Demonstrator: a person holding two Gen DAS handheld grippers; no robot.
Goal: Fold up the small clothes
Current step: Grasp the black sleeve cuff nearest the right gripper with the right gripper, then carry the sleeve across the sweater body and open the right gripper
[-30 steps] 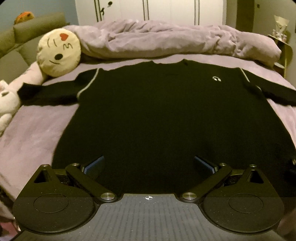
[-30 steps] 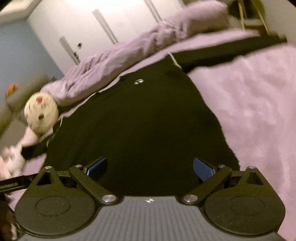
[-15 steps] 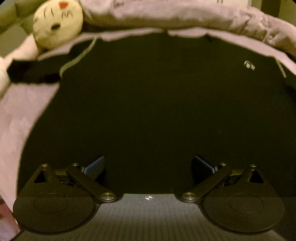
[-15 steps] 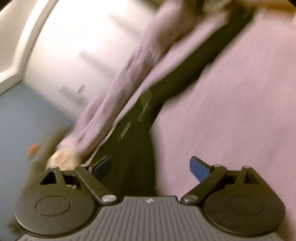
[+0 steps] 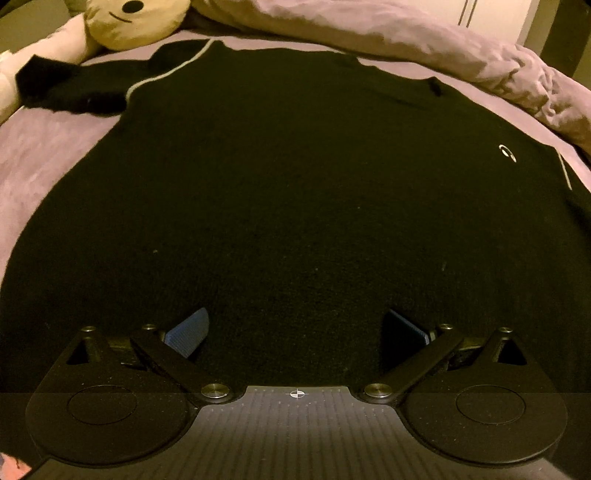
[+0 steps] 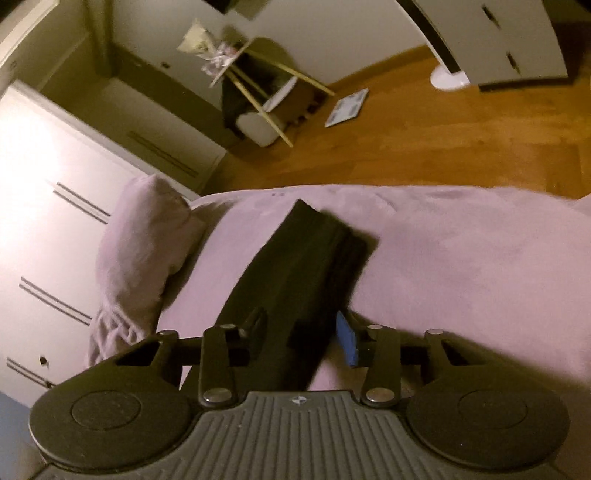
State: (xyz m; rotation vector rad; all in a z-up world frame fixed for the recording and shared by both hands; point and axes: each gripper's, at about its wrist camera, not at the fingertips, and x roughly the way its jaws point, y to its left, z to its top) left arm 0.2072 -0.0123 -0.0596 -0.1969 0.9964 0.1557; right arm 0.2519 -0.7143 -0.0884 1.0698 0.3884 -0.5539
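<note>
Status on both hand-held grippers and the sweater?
Left hand-held gripper open over black sweater body. Right hand-held gripper closing around sleeve. Plush toy beside far sleeve.

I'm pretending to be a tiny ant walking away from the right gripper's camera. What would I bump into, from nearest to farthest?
right gripper, jaws closing around the sleeve → black sleeve → purple bedsheet → wooden floor → white scale

I can read no words; only a small white logo (image 5: 507,152) marks the black sweater's (image 5: 295,203) chest.
</note>
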